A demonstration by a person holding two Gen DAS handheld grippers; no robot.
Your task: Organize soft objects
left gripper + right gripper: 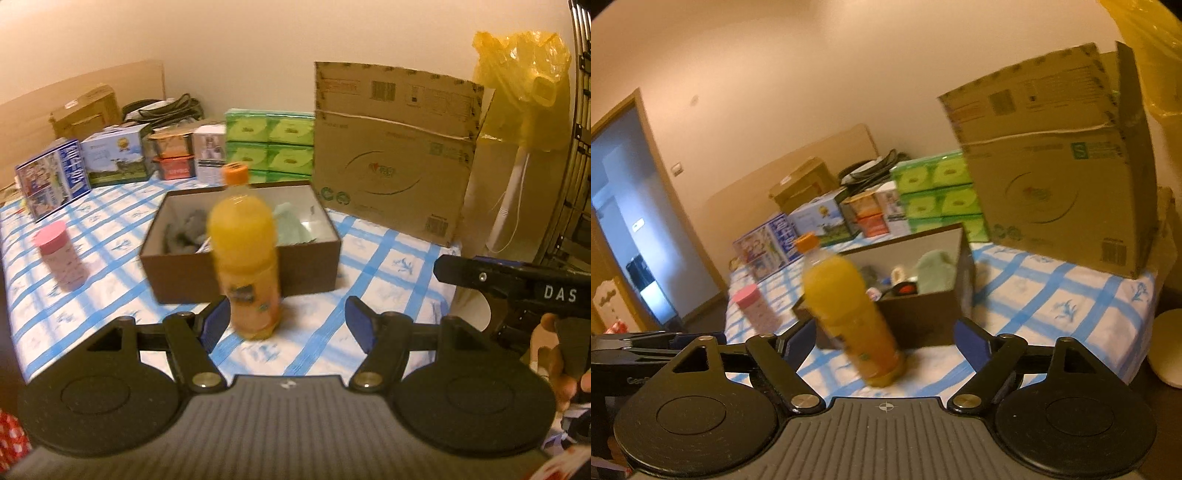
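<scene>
1. Left wrist view: left tool (286,321) spread, nothing pinched; an orange juice bottle (246,258) stands just ahead, near its left finger.
2. Beyond the bottle, a brown box (240,254) on the checked tabletop (391,266) holds soft objects — grey cloth (186,230), pale green cloth (291,225).
3. Right wrist view: right tool (884,341) spread, empty; bottle ahead — box behind it.

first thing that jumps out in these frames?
The orange juice bottle, upright on the blue-checked tablecloth, stands right ahead of both open grippers, the left gripper and the right gripper. Behind it sits the open brown box with soft items inside; a tall cardboard carton stands at back right.
</scene>
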